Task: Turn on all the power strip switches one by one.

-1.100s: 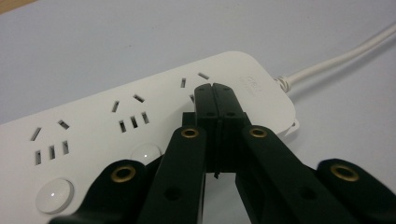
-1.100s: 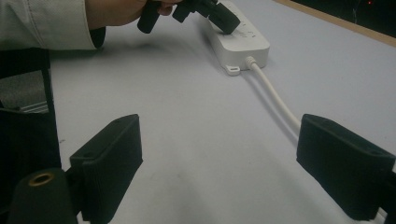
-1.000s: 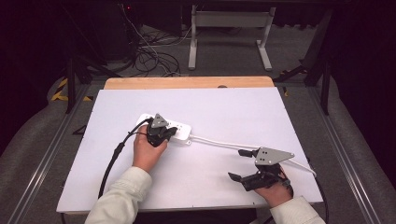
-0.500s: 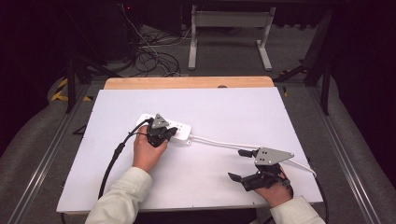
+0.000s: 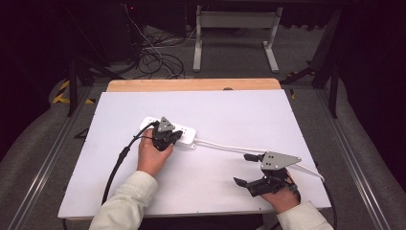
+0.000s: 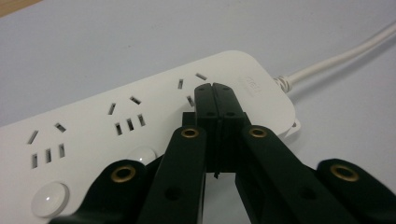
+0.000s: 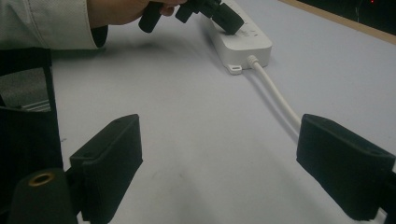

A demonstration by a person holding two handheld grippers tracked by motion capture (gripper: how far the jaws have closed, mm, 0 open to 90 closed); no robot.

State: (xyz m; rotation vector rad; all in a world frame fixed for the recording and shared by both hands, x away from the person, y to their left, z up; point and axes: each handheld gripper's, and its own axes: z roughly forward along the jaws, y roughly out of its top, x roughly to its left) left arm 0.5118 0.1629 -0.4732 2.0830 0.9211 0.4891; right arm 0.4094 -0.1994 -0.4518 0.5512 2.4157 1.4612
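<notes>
The table (image 5: 230, 120) is a broad, matte white sheet with a pale wooden strip along its far edge. Left of the table's middle, toward nine o'clock, lies the power strip (image 5: 186, 136): a long, smooth white plastic bar with rounded corners, rows of dark slotted sockets, round glossy buttons and a small mounting tab at one end. From that end its white cable (image 5: 225, 146) runs toward four o'clock, thin, round and slightly glossy. The left gripper (image 5: 175, 136), matte black with brass-ringed pivot holes, has its jaws pressed flat together, tips resting on the strip's top face at the last socket. The right gripper (image 5: 245, 168), near the table's five o'clock corner, holds its blocky black jaws spread wide over bare table.
</notes>
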